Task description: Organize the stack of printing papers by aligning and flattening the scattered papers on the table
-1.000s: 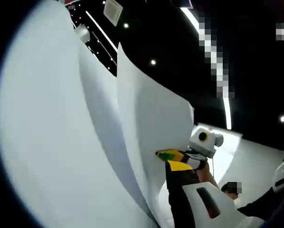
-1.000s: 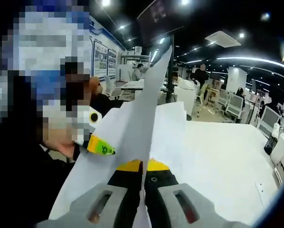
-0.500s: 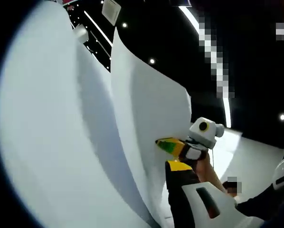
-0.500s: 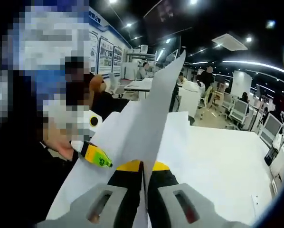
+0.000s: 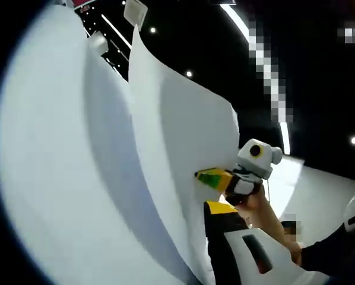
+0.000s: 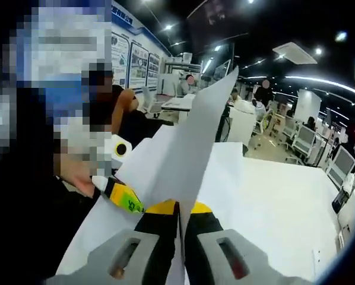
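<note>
Right gripper view: your right gripper (image 6: 180,209) has its fingers (image 6: 161,209) clenched on the sheets of printing paper (image 6: 186,154), held edge-on and lifted above the white table (image 6: 278,208). Your left gripper (image 6: 130,203) comes in from the left, its yellow-green tip touching the same sheets. Left gripper view: the paper (image 5: 76,166) curves up close to the lens, the right gripper (image 5: 216,178) pinching its edge; whether your left fingers (image 5: 225,231) grip the paper, you cannot tell.
</note>
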`<move>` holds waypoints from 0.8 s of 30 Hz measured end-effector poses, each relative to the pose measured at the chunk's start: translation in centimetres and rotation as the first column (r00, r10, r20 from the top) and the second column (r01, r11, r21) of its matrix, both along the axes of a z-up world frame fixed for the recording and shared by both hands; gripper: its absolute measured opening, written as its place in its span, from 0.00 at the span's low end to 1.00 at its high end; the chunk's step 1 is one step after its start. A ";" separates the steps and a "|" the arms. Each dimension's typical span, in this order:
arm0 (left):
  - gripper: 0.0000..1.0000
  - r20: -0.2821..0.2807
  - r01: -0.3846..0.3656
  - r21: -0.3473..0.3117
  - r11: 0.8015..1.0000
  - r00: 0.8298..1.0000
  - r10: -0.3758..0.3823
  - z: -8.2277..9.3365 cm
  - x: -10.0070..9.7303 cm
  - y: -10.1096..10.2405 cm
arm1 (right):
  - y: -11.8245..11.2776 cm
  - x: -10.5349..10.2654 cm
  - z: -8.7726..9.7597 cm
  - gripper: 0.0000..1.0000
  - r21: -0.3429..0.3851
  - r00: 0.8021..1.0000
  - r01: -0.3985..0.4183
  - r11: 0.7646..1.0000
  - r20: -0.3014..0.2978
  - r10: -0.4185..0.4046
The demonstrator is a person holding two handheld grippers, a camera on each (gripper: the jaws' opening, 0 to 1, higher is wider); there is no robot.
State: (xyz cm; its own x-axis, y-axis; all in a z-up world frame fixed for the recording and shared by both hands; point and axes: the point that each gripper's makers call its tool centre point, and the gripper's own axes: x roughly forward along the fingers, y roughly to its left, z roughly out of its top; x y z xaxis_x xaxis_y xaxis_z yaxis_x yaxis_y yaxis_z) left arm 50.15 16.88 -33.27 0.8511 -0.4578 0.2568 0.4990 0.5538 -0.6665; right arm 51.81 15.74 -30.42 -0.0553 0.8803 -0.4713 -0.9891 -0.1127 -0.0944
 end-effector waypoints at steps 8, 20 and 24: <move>0.19 0.004 -0.009 0.024 1.000 1.000 0.009 -0.1 0.0 -0.1 | 0.1 -0.2 -0.5 0.00 -0.013 1.000 -0.005 1.000 -0.007 0.005; 0.11 0.009 -0.026 0.036 0.999 1.000 0.025 -0.2 -0.1 0.1 | 0.3 -0.2 -0.7 0.00 -0.017 1.000 -0.002 1.000 0.007 0.002; 0.09 0.012 -0.026 0.042 0.999 1.000 0.026 -0.2 -0.1 0.2 | 0.3 -0.2 -0.7 0.00 -0.016 1.000 0.000 1.000 0.008 0.000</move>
